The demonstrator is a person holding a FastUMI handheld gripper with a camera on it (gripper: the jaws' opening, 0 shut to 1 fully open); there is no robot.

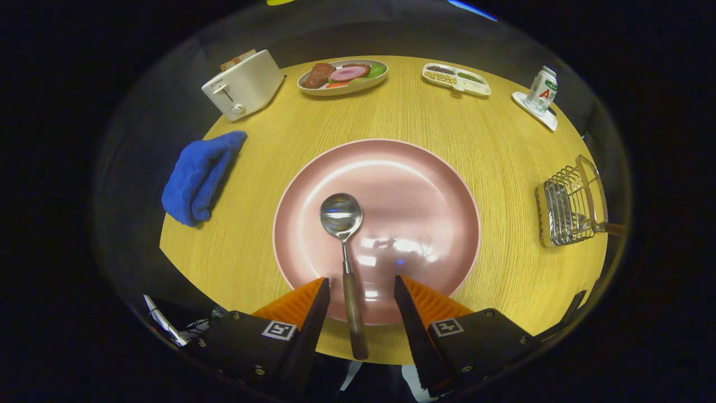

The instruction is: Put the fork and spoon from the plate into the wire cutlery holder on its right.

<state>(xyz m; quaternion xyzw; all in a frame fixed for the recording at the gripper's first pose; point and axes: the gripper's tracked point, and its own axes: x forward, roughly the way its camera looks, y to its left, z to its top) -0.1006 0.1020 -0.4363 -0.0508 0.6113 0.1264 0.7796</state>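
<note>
A metal spoon (pixel 342 217) with a brown wooden handle lies on the pink plate (pixel 425 190), bowl up toward the plate's middle and handle reaching over the near rim. My gripper (pixel 361 281) is open, with the spoon's handle running between the two fingers and touching neither. The wire cutlery holder (pixel 565 207) stands on the table to the right of the plate. A wooden handle (pixel 615 228) pokes out of its far side; I cannot tell which utensil it belongs to.
On the round wooden table (pixel 268 168), a folded blue cloth (pixel 201 176) lies left of the plate. Beyond the plate stand a white toaster (pixel 243 84), an oval dish of food (pixel 342 75), a divided tray (pixel 456 78) and a small bottle (pixel 542 89) on a saucer.
</note>
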